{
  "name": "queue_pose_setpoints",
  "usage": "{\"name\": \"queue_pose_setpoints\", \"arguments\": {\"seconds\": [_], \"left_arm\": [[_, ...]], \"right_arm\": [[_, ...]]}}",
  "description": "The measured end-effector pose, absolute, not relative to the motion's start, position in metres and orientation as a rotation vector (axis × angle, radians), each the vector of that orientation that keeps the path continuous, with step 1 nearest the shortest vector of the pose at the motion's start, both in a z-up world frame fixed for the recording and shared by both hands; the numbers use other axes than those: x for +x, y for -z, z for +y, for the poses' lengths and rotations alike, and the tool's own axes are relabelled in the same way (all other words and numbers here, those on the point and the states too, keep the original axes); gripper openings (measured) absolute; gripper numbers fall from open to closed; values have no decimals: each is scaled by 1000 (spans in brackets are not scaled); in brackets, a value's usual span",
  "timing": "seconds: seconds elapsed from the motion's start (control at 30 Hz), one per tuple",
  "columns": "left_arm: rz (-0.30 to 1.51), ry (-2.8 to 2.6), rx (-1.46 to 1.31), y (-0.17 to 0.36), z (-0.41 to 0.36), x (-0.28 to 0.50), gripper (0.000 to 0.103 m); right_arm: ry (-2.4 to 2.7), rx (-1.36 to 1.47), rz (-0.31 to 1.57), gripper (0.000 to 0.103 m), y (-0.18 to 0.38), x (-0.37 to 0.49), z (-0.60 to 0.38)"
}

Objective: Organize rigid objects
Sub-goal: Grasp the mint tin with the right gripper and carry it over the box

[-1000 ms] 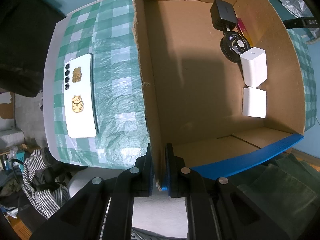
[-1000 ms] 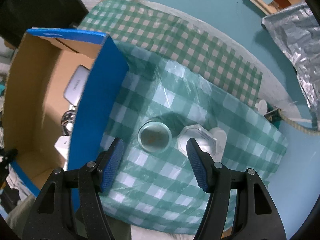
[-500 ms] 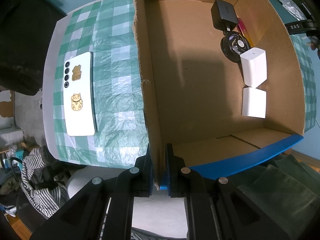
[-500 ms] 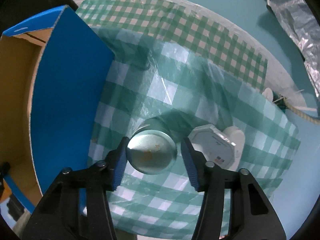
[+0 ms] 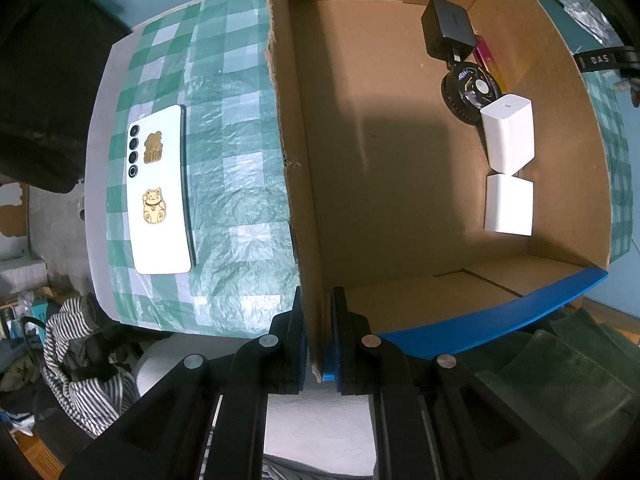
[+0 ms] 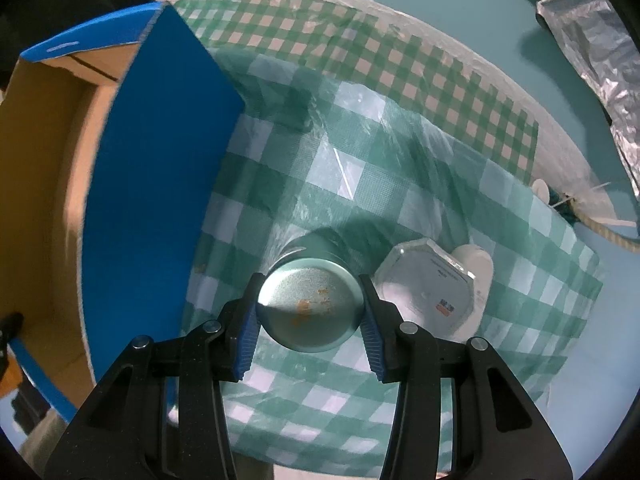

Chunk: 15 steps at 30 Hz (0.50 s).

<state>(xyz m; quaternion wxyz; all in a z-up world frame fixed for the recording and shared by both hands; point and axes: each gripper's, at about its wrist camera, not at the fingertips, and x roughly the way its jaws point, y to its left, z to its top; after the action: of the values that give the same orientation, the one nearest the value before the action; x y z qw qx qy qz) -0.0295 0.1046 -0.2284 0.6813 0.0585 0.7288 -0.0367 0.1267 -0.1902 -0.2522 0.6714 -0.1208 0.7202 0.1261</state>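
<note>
- Left wrist view: my left gripper (image 5: pixel 319 334) is clamped hard on the near wall of the open cardboard box with blue outer faces (image 5: pixel 308 200), same spot as a sec ago, so the box stays pinned.
- Inside the box, along the far-right wall: black square charger block (image 5: pixel 447 32), round black gadget w/ shiny centre (image 5: pixel 470 90), two white rectangular power adapters (image 5: pixel 508 138). None shifted.
- White flat phone w/ gold cat stickers (image 5: pixel 160 192) lies outside on the green-and-white checked plastic cloth (image 5: pixel 240 216), not yet packed.
- Right wrist view: a sec ago my right gripper (image 6: pixel 308 320) stood wide above the round teal-grey metal tin (image 6: pixel 310 308); now it's lower, jaws closing, blue pads (image 6: pixel 245 332) at both sides of the lid.
- Tin sits just right of the box's blue wall; white octagonal plastic container (image 6: pixel 430 292) is just beside it.
- Looks like grip abt done; lift into box should come next.
</note>
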Motion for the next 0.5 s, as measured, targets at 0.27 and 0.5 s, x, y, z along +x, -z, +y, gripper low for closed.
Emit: {"name": "queue_pose_setpoints", "arguments": {"seconds": [0.27,0.5], "left_arm": [[1636,87,137,229,104,-28,9],[1635,91,135,229,103,-25,9]], "right_arm": [[-322,-293,1582,44,216,118,-185],[-395,-332,1516,44,174,111,-168]]}}
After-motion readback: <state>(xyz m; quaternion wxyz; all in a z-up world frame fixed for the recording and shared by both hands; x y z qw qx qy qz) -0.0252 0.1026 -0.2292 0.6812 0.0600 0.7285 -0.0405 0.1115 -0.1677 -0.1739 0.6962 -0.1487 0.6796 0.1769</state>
